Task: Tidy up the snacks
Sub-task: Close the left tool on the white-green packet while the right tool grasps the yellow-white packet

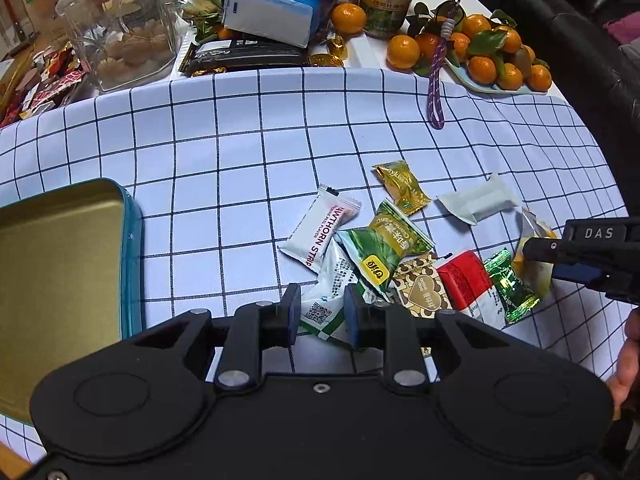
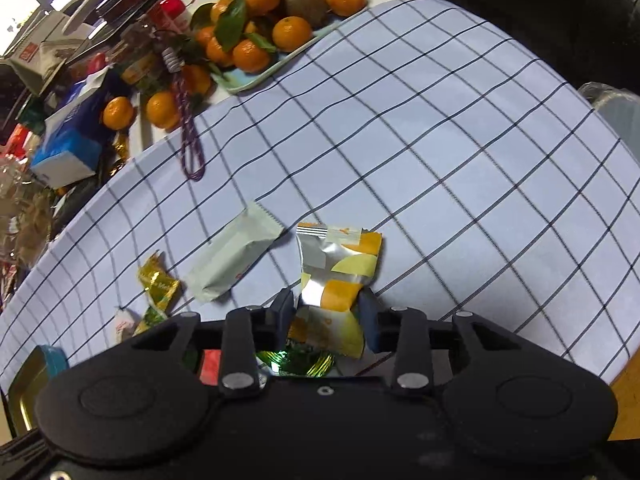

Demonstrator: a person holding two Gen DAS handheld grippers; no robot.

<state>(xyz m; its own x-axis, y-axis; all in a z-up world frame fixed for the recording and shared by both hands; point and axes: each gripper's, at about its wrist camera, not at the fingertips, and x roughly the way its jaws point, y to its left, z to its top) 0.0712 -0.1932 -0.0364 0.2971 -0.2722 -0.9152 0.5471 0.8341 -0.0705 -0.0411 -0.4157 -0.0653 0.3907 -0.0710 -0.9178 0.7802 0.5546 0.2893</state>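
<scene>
On the checked cloth lies a pile of snack packets: a white hawthorn strip [image 1: 320, 232], a green-gold packet [image 1: 380, 252], a gold candy [image 1: 402, 186], a plain white packet [image 1: 478, 200], a red one [image 1: 464, 280] and a green foil candy [image 1: 508, 284]. My left gripper [image 1: 323, 314] points steeply down, shut on a white-and-green packet [image 1: 326, 280] at the pile's near edge. My right gripper [image 2: 327, 314] is shut on a yellow, orange and silver packet [image 2: 340, 264], which crumples at the waist between the pads. An open gold tin [image 1: 128, 240] with a teal rim sits at the left.
At the back stand a tray of tangerines [image 1: 492, 56], a glass jar of biscuits [image 1: 120, 24], a blue tissue pack [image 1: 276, 4] and a dark packet [image 1: 244, 56]. A purple lanyard [image 1: 436, 80] trails onto the cloth. A person's hand [image 1: 628, 360] shows at the right edge.
</scene>
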